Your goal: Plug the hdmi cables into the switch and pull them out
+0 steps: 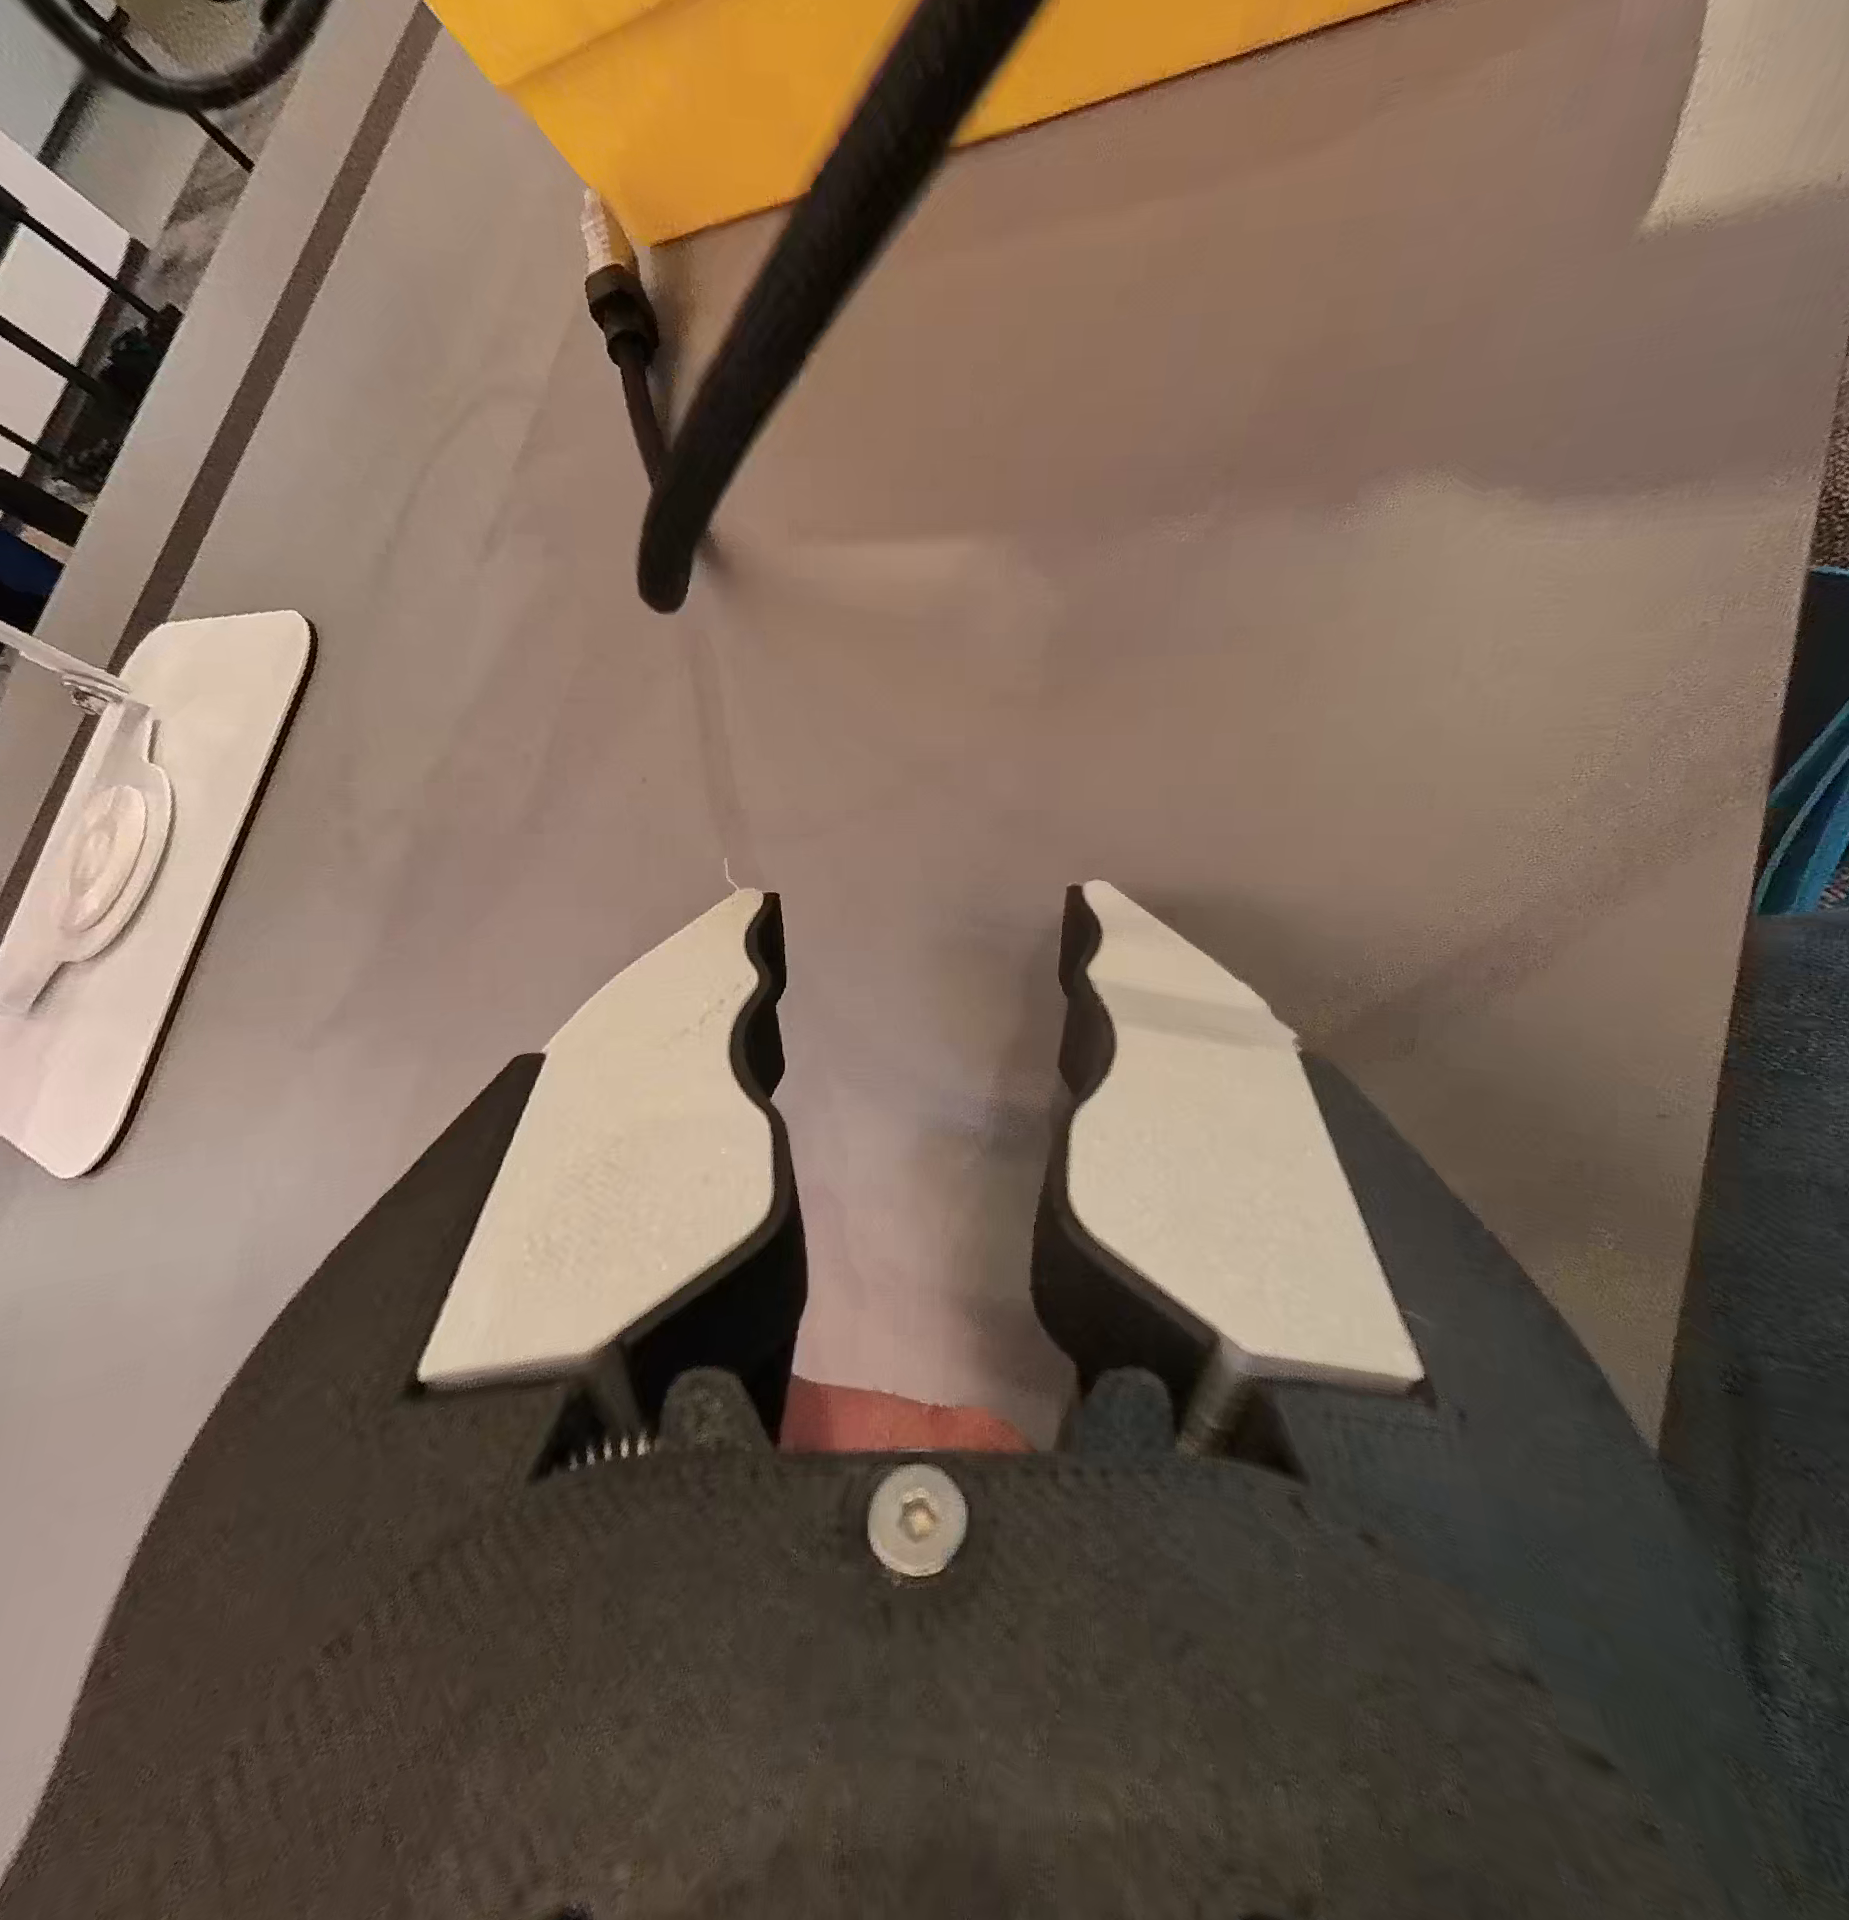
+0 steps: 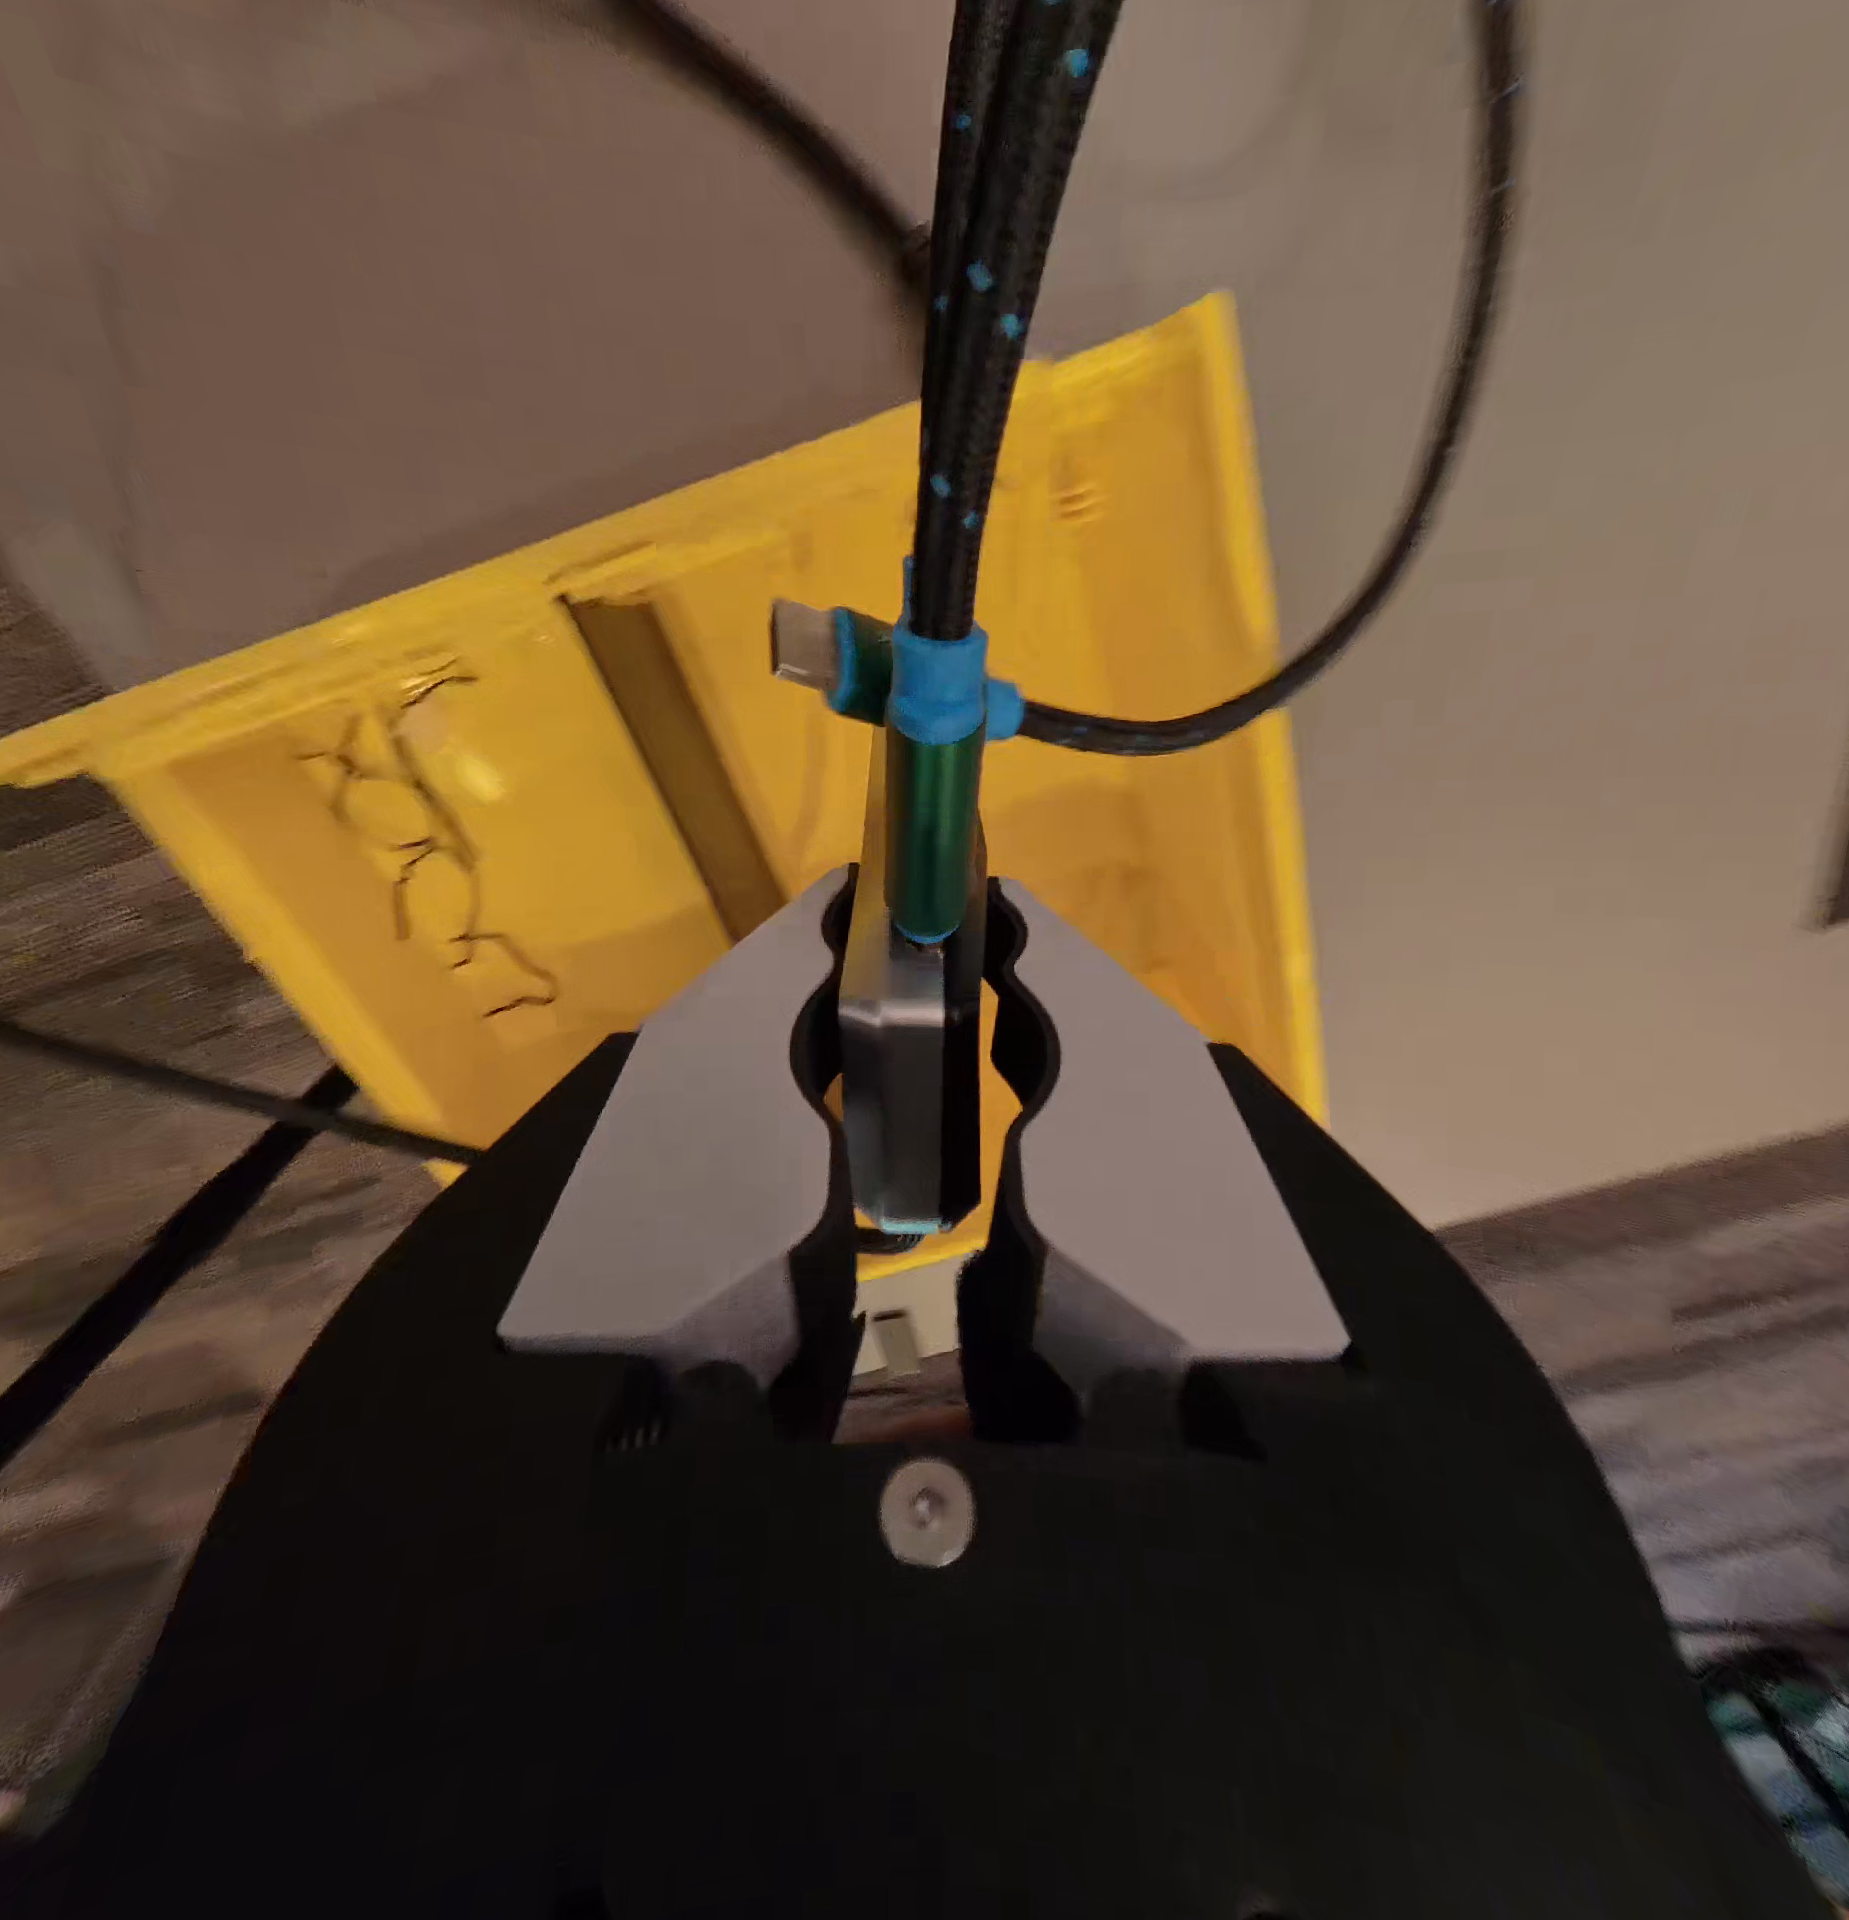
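Observation:
In the right wrist view my right gripper point(image 2: 920, 904) is shut on a small grey metal switch box point(image 2: 894, 1081) and holds it in the air. A green-barrelled plug point(image 2: 930, 831) with a blue collar sits in the box's far end. Its black braided cable point(image 2: 977, 343) with blue flecks runs up out of view. A second plug point(image 2: 811, 655) with a silver tip hangs loose beside the collar and points left; its cable point(image 2: 1346, 623) loops off to the right. My left gripper point(image 1: 920, 920) is open and empty over the grey table point(image 1: 1211, 623). A black braided cable point(image 1: 754, 343) hangs ahead of it.
A yellow plastic tray lies on the table beyond both grippers point(image 1: 691, 114) point(image 2: 380, 810). A small connector on a thin black lead point(image 1: 619, 312) lies by the tray's edge. A white plate with a stand base point(image 1: 141, 862) is at the left. The table's right edge point(image 1: 1751, 727) borders carpet. Across from one pair of fingers to the other is roughly 35 cm.

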`<state>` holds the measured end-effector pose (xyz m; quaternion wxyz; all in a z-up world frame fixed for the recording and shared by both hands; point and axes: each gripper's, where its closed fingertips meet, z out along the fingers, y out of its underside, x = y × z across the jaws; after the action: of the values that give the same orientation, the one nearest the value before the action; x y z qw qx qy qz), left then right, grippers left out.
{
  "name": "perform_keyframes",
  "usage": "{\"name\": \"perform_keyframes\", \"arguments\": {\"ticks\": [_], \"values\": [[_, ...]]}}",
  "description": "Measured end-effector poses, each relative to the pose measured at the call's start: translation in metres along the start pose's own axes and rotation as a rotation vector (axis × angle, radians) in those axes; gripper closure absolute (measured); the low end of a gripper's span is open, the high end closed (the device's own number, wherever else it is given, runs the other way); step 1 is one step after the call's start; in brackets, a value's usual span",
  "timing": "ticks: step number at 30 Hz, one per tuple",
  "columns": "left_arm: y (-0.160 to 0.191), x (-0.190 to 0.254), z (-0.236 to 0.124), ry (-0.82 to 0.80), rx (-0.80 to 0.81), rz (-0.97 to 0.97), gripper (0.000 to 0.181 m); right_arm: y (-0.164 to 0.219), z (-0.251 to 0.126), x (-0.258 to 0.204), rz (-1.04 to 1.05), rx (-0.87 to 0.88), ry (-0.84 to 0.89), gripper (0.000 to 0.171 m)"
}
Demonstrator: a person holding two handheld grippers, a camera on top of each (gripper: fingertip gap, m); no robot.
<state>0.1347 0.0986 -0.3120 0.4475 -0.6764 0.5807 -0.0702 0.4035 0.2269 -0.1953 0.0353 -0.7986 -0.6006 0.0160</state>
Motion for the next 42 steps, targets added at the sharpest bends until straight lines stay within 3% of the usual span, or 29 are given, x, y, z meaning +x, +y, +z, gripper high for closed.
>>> {"name": "perform_keyframes", "arguments": {"ticks": [8,11,13,16,20,26,31,34,38,42], "values": [[0.001,0.0,0.0,0.007,-0.003,-0.021,0.133,0.024,0.057,-0.014,0.247,-0.05,-0.377,0.15],[0.002,0.0,-0.001,0.009,0.0,-0.031,0.133,0.017,0.066,-0.009,0.329,-0.019,-0.427,0.144],[0.002,0.0,0.0,0.014,-0.002,-0.033,0.133,0.018,0.07,-0.008,0.407,-0.029,-0.465,0.114],[0.002,0.0,0.0,0.02,-0.002,-0.042,0.132,0.027,0.07,-0.007,0.403,-0.088,-0.437,0.087],[0.002,-0.001,0.0,0.019,-0.001,-0.044,0.132,0.051,0.045,0.001,0.35,-0.207,-0.337,0.068],[0.003,-0.001,0.0,0.019,-0.003,-0.051,0.131,0.086,-0.004,0.026,0.381,-0.3,-0.19,0.066],[0.002,-0.001,0.0,0.012,0.0,-0.044,0.131,0.162,-0.033,0.033,0.436,-0.657,-0.03,0.077],[0.002,-0.001,0.0,0.015,0.0,-0.044,0.132,0.151,-0.026,0.024,0.388,-0.588,-0.056,0.084],[0.002,-0.001,0.0,0.023,-0.003,-0.051,0.132,0.189,-0.057,0.016,0.272,-0.971,0.029,0.078],[0.003,-0.002,0.0,0.02,-0.005,-0.055,0.131,0.204,-0.088,0.025,0.351,-1.081,0.111,0.084]]}}
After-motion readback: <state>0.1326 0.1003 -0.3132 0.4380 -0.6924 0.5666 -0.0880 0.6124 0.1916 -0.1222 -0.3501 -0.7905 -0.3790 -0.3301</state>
